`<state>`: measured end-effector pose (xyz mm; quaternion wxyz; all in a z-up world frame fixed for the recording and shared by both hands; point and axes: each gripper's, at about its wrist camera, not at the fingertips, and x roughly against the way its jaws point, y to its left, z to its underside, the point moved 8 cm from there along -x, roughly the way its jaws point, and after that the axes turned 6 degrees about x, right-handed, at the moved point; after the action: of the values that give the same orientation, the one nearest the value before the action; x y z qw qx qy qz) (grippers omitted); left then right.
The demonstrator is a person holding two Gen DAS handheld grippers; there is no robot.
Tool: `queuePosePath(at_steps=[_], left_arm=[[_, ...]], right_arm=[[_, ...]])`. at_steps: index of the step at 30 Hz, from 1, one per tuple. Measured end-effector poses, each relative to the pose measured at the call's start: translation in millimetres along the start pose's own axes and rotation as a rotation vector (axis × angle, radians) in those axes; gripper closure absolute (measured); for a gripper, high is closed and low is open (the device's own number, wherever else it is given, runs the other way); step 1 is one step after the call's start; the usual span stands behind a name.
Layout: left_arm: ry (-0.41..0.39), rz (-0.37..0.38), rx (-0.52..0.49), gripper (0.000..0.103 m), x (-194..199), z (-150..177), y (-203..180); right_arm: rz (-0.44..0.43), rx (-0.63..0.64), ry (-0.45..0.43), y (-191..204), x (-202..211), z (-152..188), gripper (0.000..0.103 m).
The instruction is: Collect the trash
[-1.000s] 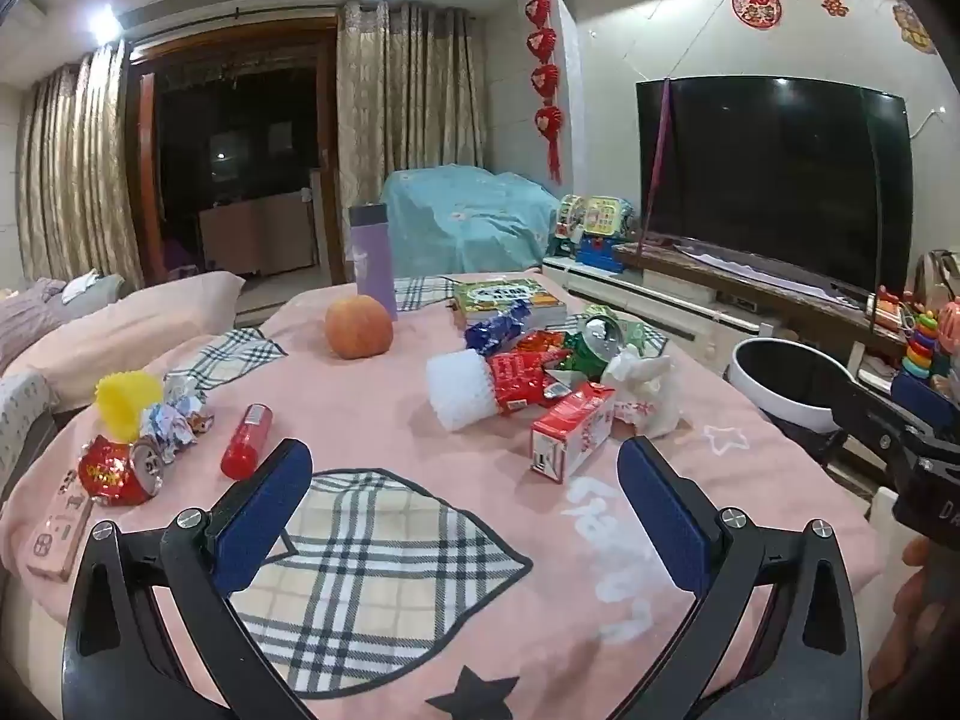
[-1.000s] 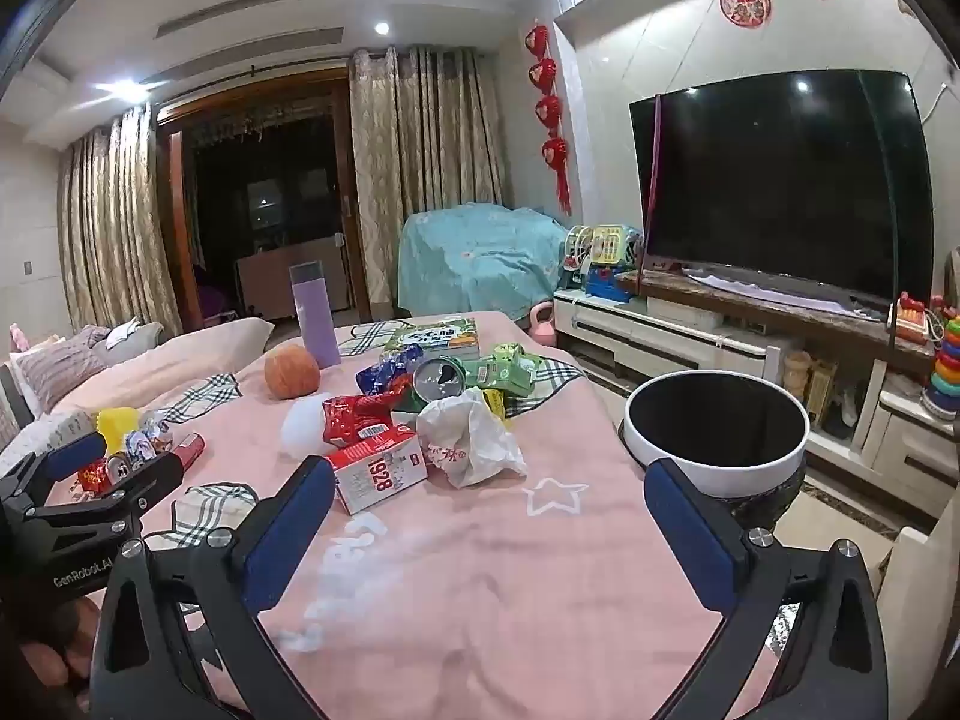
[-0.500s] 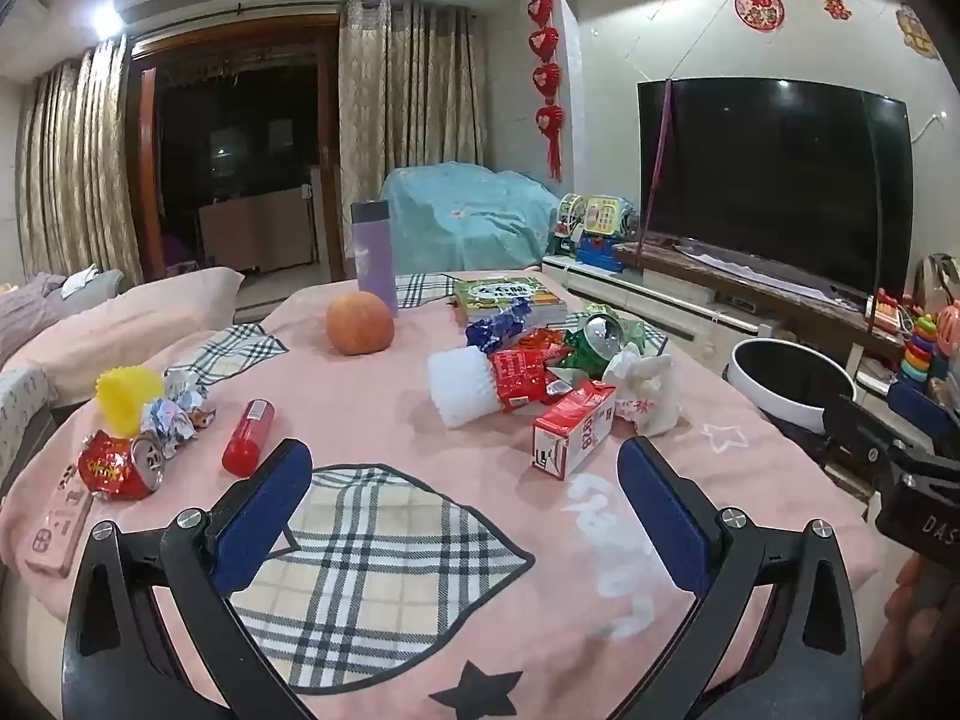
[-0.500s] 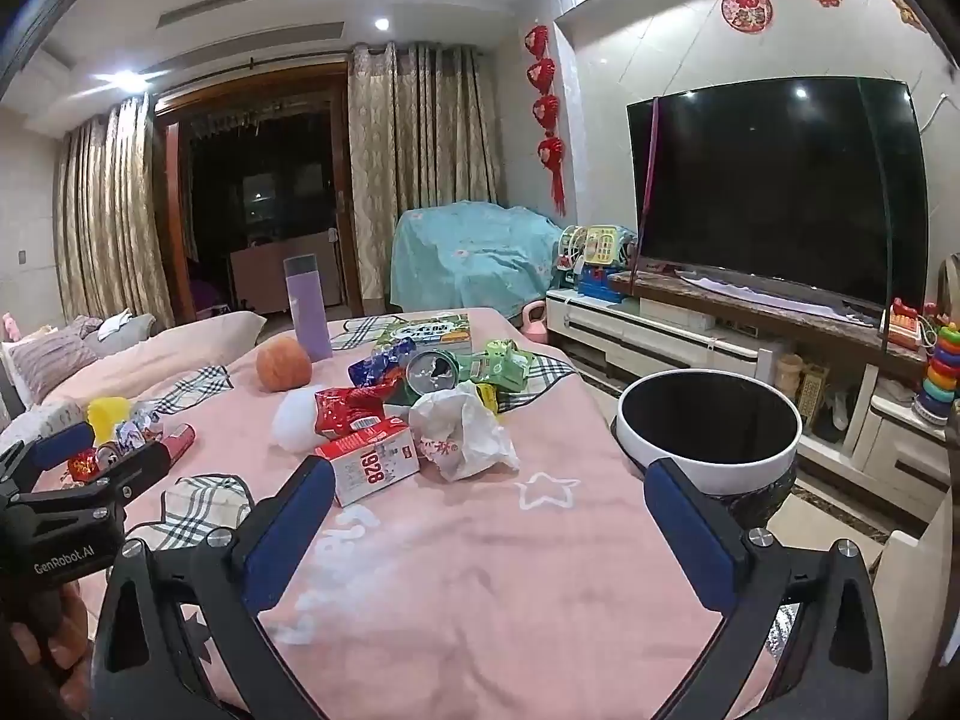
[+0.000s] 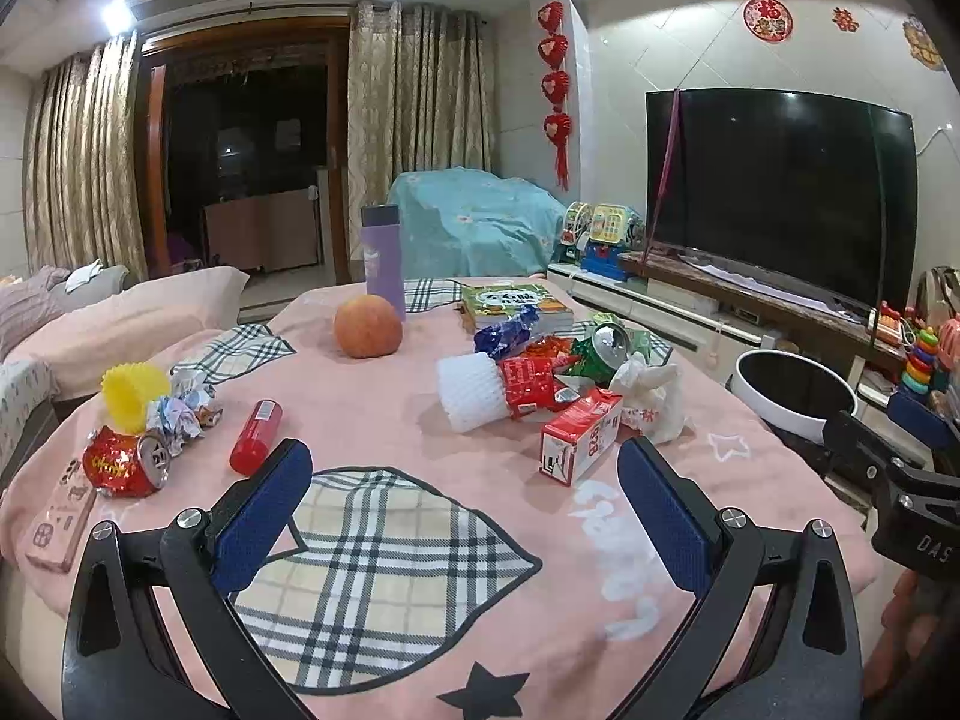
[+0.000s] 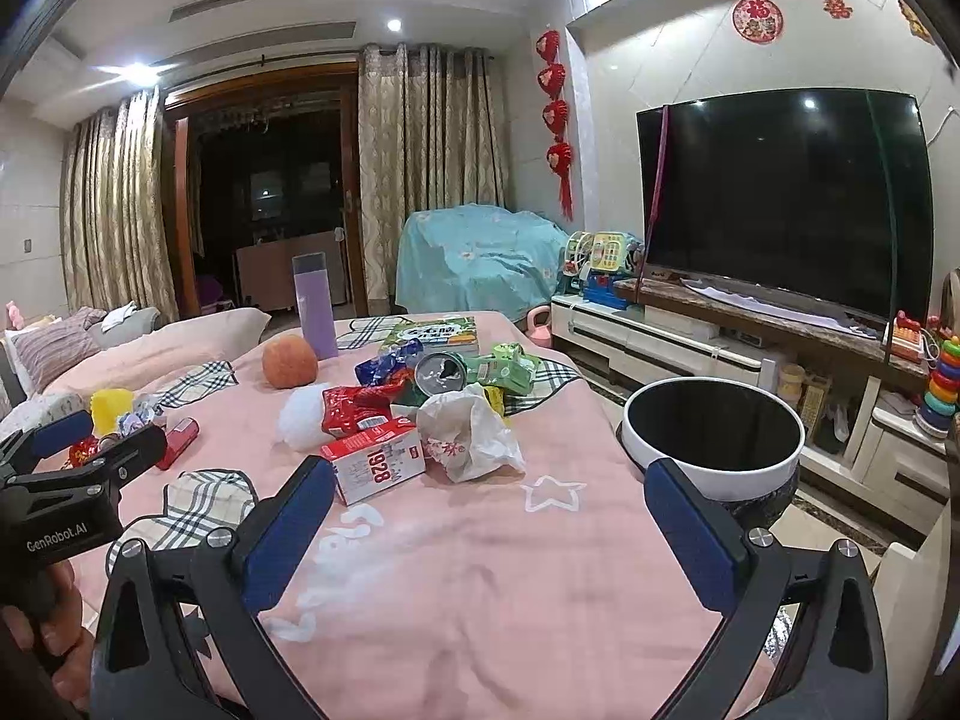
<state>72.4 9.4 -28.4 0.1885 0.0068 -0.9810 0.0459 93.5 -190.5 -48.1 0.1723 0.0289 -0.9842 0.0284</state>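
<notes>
trash is lying all over the pink blanket (image 5: 390, 420) that is covering the table. the biggest pile is sitting near the far right side: a red and white milk carton (image 6: 375, 462), a crumpled white plastic bag (image 6: 468, 429), a red snack wrapper (image 6: 354, 408), a white foam net sleeve (image 5: 468, 387) and an opened green can (image 6: 441, 373). this pile is lying close to the round white trash bin (image 6: 714, 468), which is standing just beside the table edge, likely so things can be dropped in with a short move.

a second little heap is sitting on the left: a squashed red can (image 5: 123, 465), crumpled foil paper (image 5: 180, 411), a yellow foam cup (image 5: 129, 393) and a small red tube (image 5: 255, 437).

the left gripper (image 5: 465, 513) is hovering over the plaid leaf patch, spread wide and holding nothing. the right gripper (image 6: 489, 534) is also spread wide and empty, pointing between the carton and the bin. both are probably waiting to pick a first piece.

an orange fruit (image 5: 367, 326), a purple bottle (image 5: 384, 261) and a green book (image 5: 513, 303) are standing behind the pile and do not look like trash. the bottom of the bin is hidden by the table. the pink flat thing (image 5: 60, 510) at the left edge is hard to make out.
</notes>
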Motion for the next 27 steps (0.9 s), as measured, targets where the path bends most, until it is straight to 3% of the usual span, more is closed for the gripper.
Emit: queuePosePath(at_steps=[27], left_arm=[[0.004, 0.006, 0.003, 0.0, -0.1, 0.8, 1.8]], right_arm=[[-0.019, 0.009, 0.002, 5.9, 0.0, 0.2, 0.0]])
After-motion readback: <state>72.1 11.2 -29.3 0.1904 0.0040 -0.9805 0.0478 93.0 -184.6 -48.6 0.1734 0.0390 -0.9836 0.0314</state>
